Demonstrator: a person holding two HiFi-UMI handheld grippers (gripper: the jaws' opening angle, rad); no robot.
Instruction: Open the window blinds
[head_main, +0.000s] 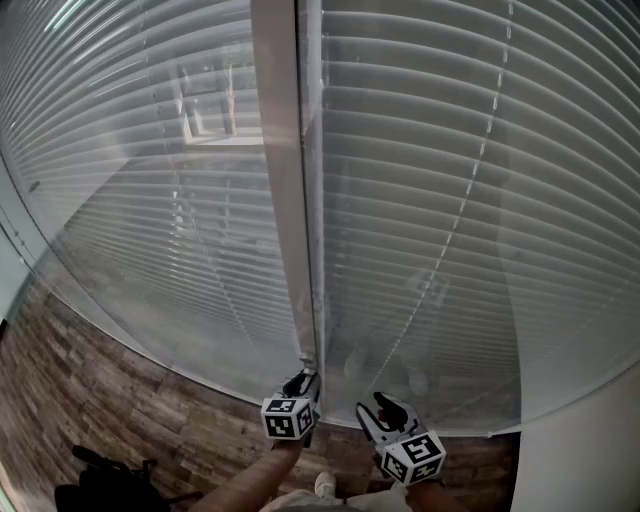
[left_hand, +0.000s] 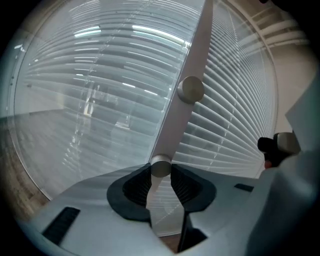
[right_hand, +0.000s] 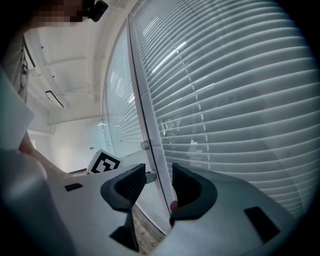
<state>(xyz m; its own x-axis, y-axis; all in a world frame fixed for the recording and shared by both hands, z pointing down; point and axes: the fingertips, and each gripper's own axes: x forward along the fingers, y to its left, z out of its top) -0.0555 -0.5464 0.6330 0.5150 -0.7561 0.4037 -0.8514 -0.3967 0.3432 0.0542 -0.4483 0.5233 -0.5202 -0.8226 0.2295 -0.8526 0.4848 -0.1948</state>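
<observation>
Two hand-held grippers: both sit low in the head view, at the foot of a glazed wall, with their marker cubes toward the person.
Left hand-held gripper (left_hand: 160, 171): clenched on the lower knob (left_hand: 161, 164). Its own view shows the round metal knob wedged between the tips of the two dark ribbed pads, and both pads touch it.
Right hand-held gripper (right_hand: 153, 184): released, with the jaws standing apart and nothing pressed between the pads. In the head view it hangs just right of the left one, in front of the right blind. In its own view the post's edge runs up behind the gap.
Window blinds: two panels of pale horizontal slats fill the wall, the left blind (head_main: 140, 210) and the right blind (head_main: 490, 200). The slats appear to lie behind glass. Faint shapes show through the left panel.
Post (head_main: 283, 200): a pale upright strip between the two blinds, reaching down to the left hand-held gripper.
Upper knob (left_hand: 190, 90): a second round metal knob on the same post, well above the gripped one and untouched.
Floor (head_main: 110, 400): wood-patterned planks running along the foot of the wall.
Dark object (head_main: 100, 485): on the floor at lower left, too dim to name.
Shoe (head_main: 325, 485): pale, seen between the person's forearms at the bottom edge.
</observation>
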